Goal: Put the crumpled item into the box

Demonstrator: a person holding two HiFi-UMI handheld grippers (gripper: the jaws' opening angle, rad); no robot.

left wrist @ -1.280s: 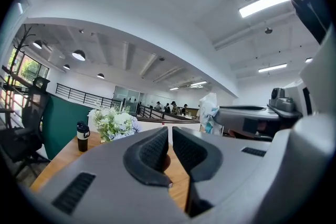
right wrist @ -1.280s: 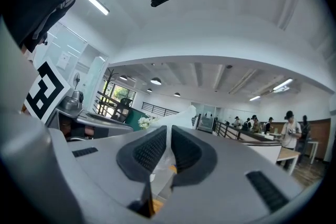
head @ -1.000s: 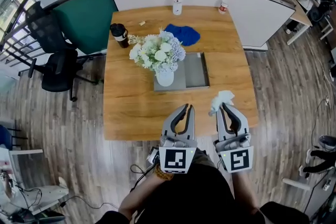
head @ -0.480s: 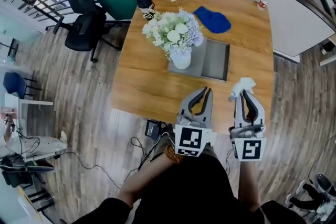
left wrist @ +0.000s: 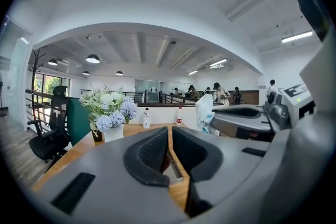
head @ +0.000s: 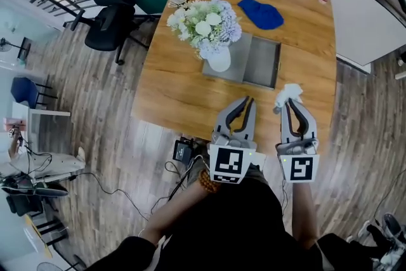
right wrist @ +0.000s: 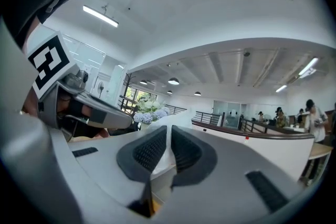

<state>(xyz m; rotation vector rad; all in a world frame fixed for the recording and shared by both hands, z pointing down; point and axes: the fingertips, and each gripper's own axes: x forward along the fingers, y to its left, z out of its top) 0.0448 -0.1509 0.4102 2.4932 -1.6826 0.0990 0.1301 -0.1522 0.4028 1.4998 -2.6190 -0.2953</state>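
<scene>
In the right claw [head: 290, 104], a white crumpled wad [head: 287, 93] juts out

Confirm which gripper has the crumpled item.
The right gripper: it is shut on the white crumpled item. The left gripper is shut on nothing.

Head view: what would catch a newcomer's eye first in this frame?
The big bouquet of white and pale blue flowers in a white vase stands out on the wooden table, at the left side of the grey box. Next comes the crumpled white paper pinched in the right tool near the table's front edge, with the left tool shut and empty beside it.
</scene>
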